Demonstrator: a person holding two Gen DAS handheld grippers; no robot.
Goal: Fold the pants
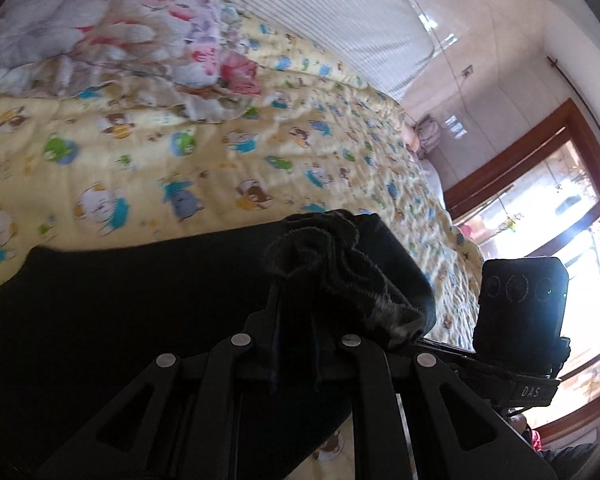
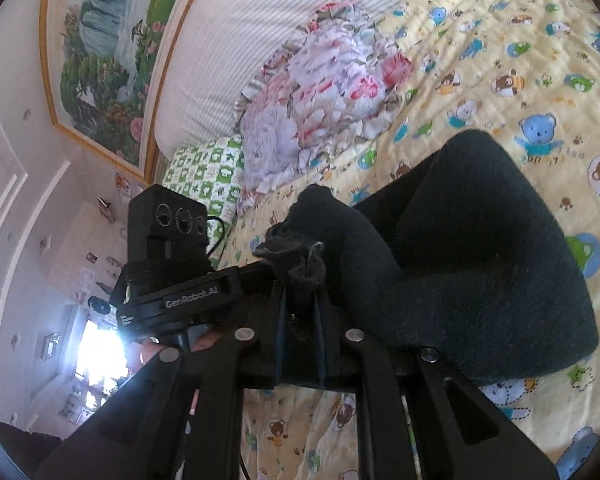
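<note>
- The yellow bedspread [image 1: 228,148] printed with cartoon bears lies bare ahead of the left claw [image 1: 296,316], running on to the far edge of the bed near a wood-framed window [image 1: 560,200].
- In the right wrist view the bedspread [image 2: 500,60] spreads open to the right and ahead of the right claw [image 2: 300,284], with a further bare strip below the cloth.
- The black pants [image 1: 140,300] lie on the bed; their upper edge runs as a long straight line across the left wrist view, with a bunched corner rising between the left claw's jaws.
- The left claw is closed on that bunched corner, which rolls up into thick folds above the fingertips.
- The right claw is closed on a narrow tuft of the pants [image 2: 480,248], the rest of the cloth draping to the right in a rounded, humped fold on the bedspread.
- A crumpled floral quilt [image 1: 120,32] sits at the head end, well apart from the pants; behind it stands a white ribbed headboard [image 2: 228,48].
- A green-and-white checked pillow [image 2: 204,176] lies beside the floral quilt, under a gold-framed landscape painting [image 2: 108,60].
- The pants look fleecy and matt, fuzzy along the gripped edges; the bedspread is quilted in shallow ripples.
</note>
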